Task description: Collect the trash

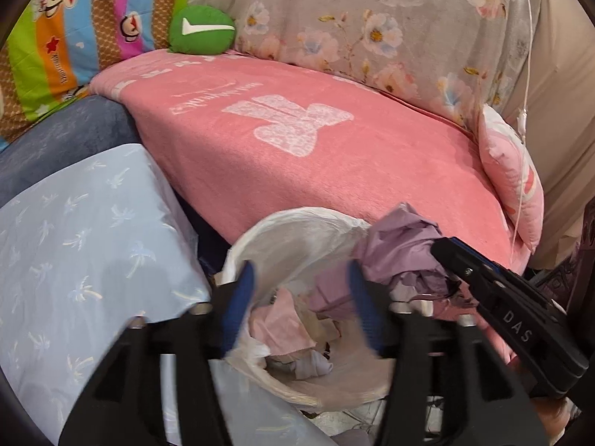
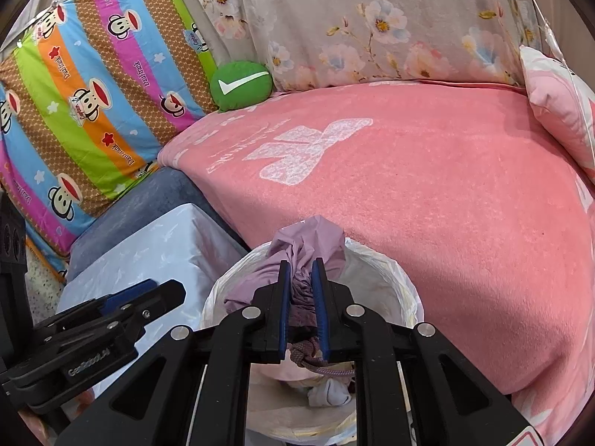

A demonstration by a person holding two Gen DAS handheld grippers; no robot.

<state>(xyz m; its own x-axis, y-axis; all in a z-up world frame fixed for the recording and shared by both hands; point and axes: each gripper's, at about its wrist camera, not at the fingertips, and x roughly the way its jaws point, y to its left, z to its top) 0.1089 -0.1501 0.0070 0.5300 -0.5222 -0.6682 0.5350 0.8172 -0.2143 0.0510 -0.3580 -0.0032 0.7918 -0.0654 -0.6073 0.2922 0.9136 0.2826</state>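
Note:
A bin lined with a white plastic bag point(image 1: 293, 226) point(image 2: 386, 278) stands in front of the pink sofa seat. Crumpled pink paper point(image 1: 286, 319) and a white wad point(image 2: 331, 394) lie inside it. My right gripper point(image 2: 301, 265) is shut on a crumpled purple bag point(image 2: 308, 238) point(image 1: 401, 245), holding it over the bin's mouth; a purple cord hangs below the pads. In the left wrist view the right gripper point(image 1: 442, 249) comes in from the right. My left gripper point(image 1: 299, 278) point(image 2: 163, 291) hangs open above the bin's left side with nothing between its blue pads.
A pink blanket point(image 2: 427, 186) covers the seat behind the bin. A green round cushion point(image 2: 241, 85) and a pink pillow point(image 2: 557, 104) lie at its back corners. A light blue cloth-covered block point(image 1: 81, 245) stands left of the bin, beside a striped monkey-print quilt point(image 2: 85, 85).

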